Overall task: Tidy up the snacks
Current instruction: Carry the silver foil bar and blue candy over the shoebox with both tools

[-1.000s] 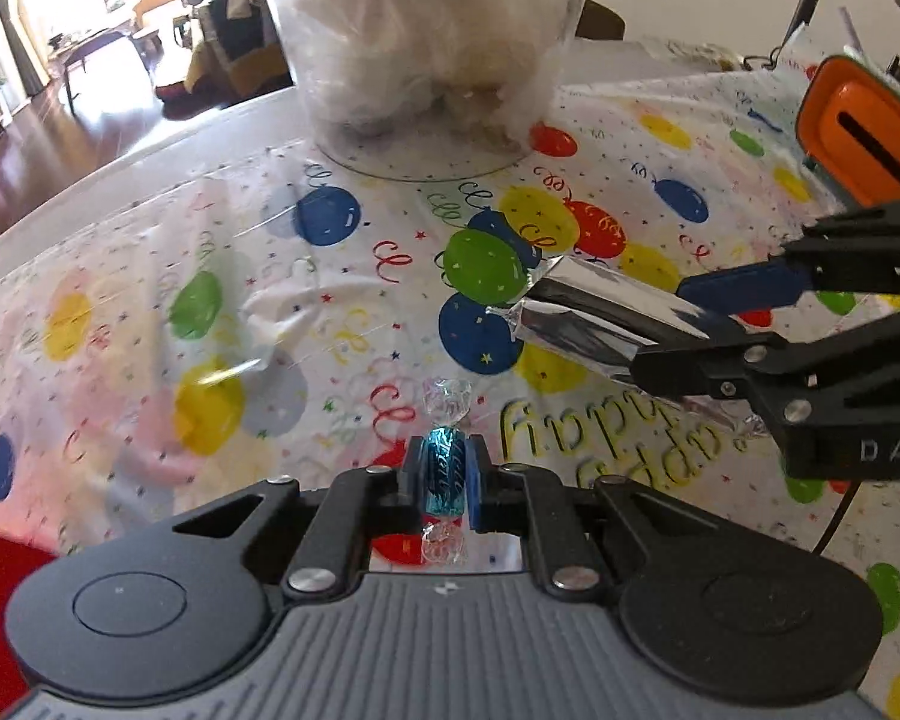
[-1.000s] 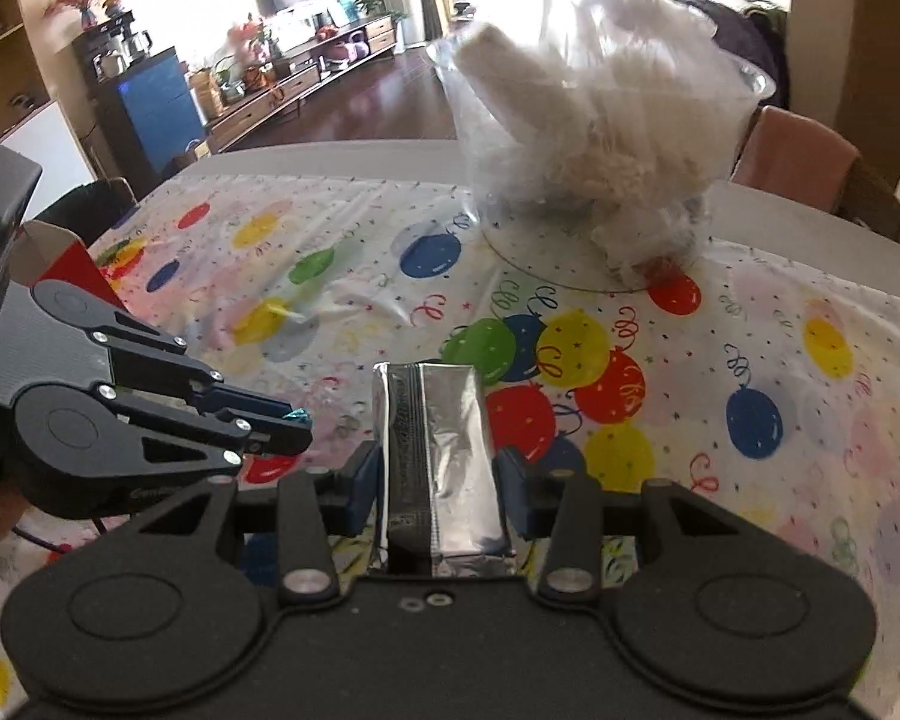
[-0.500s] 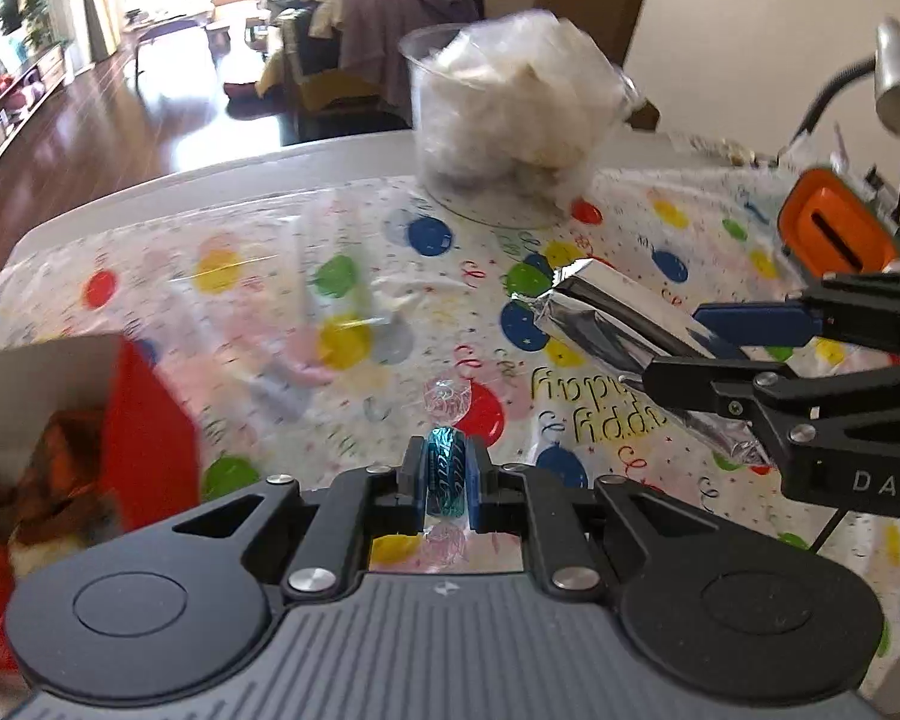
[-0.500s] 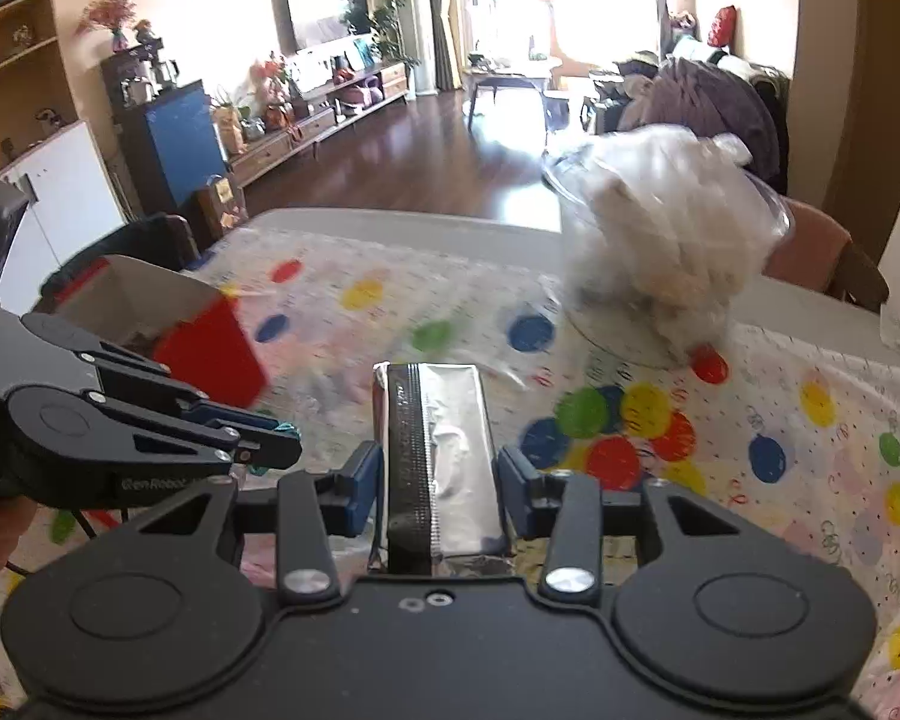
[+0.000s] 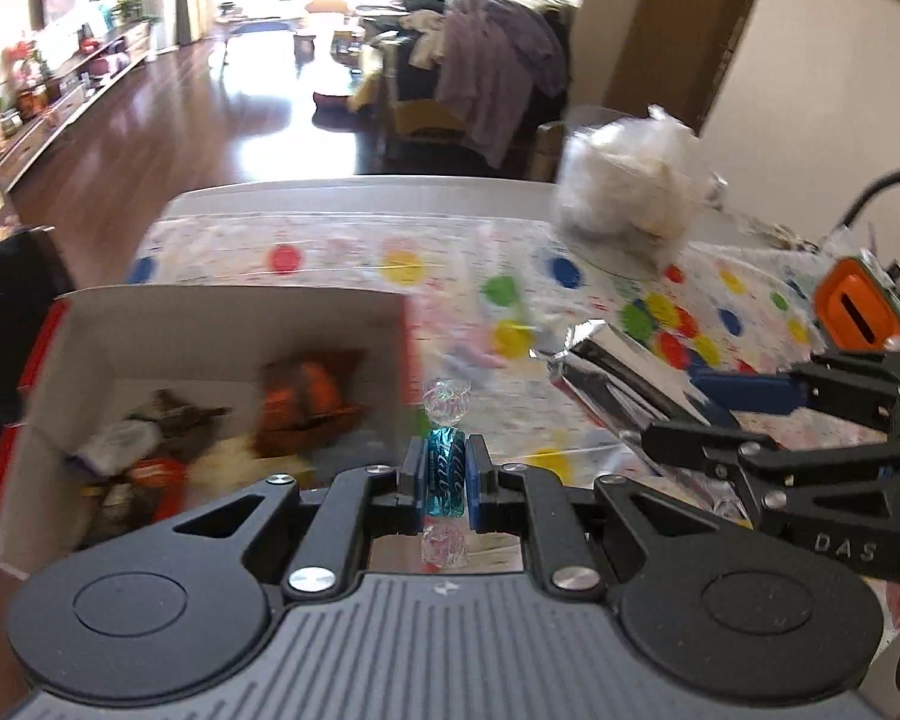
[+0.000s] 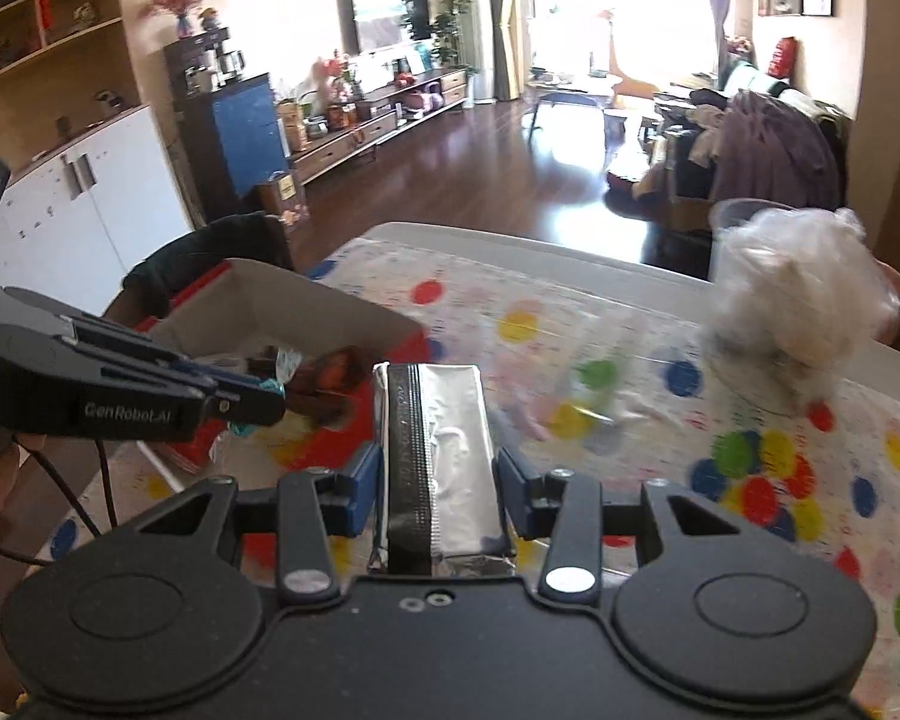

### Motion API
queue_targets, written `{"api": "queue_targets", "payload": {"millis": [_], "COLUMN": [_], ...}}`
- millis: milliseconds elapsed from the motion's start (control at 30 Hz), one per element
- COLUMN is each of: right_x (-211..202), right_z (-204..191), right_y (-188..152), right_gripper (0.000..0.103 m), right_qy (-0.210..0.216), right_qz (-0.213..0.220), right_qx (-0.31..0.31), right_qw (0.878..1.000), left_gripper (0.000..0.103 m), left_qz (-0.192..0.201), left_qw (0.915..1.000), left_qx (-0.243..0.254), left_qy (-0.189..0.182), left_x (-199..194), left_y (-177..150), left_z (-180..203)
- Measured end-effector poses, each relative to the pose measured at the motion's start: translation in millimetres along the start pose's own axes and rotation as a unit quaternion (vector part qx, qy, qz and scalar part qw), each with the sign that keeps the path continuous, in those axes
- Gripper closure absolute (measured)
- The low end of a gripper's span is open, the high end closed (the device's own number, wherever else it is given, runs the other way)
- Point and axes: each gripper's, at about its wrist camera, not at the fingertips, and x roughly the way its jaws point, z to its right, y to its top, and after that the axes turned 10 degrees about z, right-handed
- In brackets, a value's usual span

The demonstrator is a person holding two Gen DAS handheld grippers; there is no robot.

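Fingers (image 5: 477, 483) of the left gripper (image 5: 446, 483) pinched tight on a teal wrapped candy (image 5: 445, 471), twisted clear ends poking out above and below the pads. Right gripper (image 6: 437, 480) clamped across a silver foil packet (image 6: 435, 450), jaws partway apart at the packet's width, dark seam running up its top face. Compared with a second ago: both grippers now higher and swung over toward the left end of the table; red-sided cardboard box (image 5: 228, 324), absent from the left view back then, now filling its left half; clear container of white bags (image 5: 630, 186), formerly close and large, now small and far off on the balloon-print tablecloth (image 5: 570, 276). Left view only: the box's inside, with blurred snack packs in orange, brown and white, plus an orange device (image 5: 858, 312) at the right edge and the foil packet seen from the side in the other gripper. Right view only: the left gripper from the side, hovering at the box's near rim, candy tip just visible, and a cable trailing below it.
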Motion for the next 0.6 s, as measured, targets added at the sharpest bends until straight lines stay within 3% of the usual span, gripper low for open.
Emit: {"api": "queue_targets", "payload": {"millis": [267, 600], "right_x": [49.1, 127.5], "right_z": [-62.9, -123.6], "right_y": [10.6, 4.3], "right_gripper": [0.061, 0.061], "right_qy": [0.009, 0.017], "right_qz": [-0.010, -0.061], "right_qx": [-0.018, -0.045], "right_qw": [1.000, 0.997], "left_gripper": [0.091, 0.091], "left_qz": [-0.007, -0.053], "left_qw": [0.9984, 0.9937], "left_qx": [-0.010, -0.008], "left_qy": [0.056, 0.099], "left_x": [-5.4, 31.4], "left_y": [-0.1, -4.6], "left_z": [-83.6, -159.7]}}
